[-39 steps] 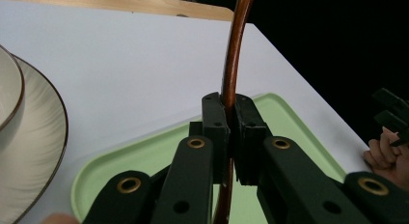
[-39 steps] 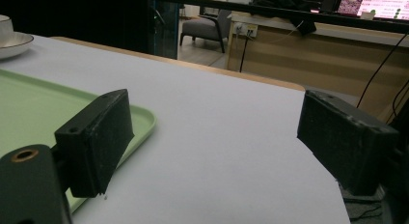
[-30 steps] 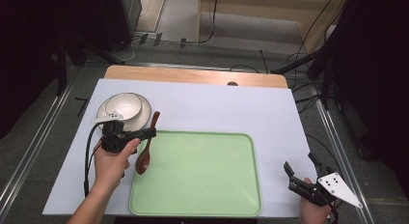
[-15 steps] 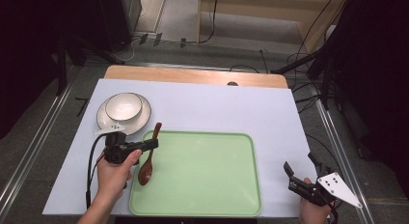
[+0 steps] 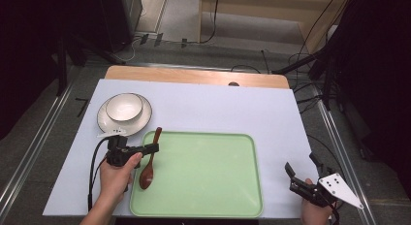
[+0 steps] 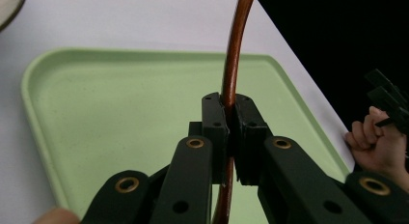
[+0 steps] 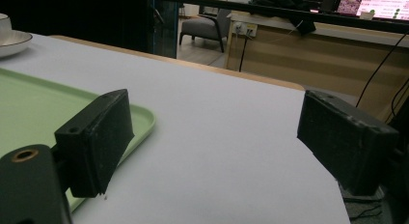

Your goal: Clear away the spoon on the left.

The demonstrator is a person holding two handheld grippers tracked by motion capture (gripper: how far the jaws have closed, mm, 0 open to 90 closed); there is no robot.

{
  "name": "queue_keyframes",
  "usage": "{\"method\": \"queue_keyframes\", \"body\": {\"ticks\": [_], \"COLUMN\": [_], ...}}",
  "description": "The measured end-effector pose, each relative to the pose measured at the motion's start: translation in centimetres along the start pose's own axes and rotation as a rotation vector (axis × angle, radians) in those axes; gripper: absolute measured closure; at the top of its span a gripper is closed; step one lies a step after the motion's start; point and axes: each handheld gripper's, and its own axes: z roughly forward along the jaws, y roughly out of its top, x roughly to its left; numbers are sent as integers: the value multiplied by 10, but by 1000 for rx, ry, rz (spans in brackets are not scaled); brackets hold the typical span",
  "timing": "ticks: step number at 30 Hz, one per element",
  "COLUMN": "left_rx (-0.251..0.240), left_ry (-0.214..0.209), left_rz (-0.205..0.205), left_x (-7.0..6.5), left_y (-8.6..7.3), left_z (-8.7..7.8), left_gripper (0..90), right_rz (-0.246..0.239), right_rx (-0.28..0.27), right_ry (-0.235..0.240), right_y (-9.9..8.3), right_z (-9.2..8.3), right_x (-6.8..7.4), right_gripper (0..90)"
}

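Note:
My left gripper (image 5: 154, 148) is shut on the handle of a brown wooden spoon (image 5: 149, 163) at the left rim of the green tray (image 5: 203, 186). The spoon's bowl end lies inside the tray near that rim; I cannot tell whether it touches. In the left gripper view the pads (image 6: 215, 125) pinch the spoon (image 6: 235, 55) handle above the tray (image 6: 120, 113). My right gripper (image 5: 303, 167) rests open at the table's near right corner, nothing between its jaws. Its own view looks between the right gripper (image 7: 214, 142) jaws over bare white table, the tray (image 7: 29, 108) corner at left.
A white bowl (image 5: 124, 107) stands on a white plate (image 5: 107, 122) at the back left of the tray. A white sheet (image 5: 218, 108) covers the table. The floor drops off past the right edge. The other hand (image 6: 376, 147) appears far right in the left gripper view.
My left hand has come down and toward the near edge with the spoon, uncovering the bowl and plate. The spoon's bowl end now sits lower in the tray. The right gripper has stayed put.

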Motion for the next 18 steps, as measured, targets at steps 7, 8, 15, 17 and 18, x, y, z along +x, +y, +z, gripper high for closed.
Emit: {"method": "queue_keyframes", "body": {"ticks": [7,8,15,17,18], "left_rx": [-3,1,23,39,42], "left_ry": [-31,-29,9,10,16], "left_rz": [-27,-26,2,22,26], "left_x": [8,9,10,9,9], "left_y": [-1,-1,-4,-5,-6], "left_z": [2,2,7,9,10], "left_gripper": [721,697,555,524,506], "right_rz": [0,-1,-1,-3,-1], "right_rx": [0,0,1,1,1], "right_ry": [0,0,-1,-1,-1], "right_y": [0,0,0,0,0], "right_z": [0,0,0,0,0], "right_x": [0,0,0,0,0], "right_gripper": [132,132,132,132,132]}}
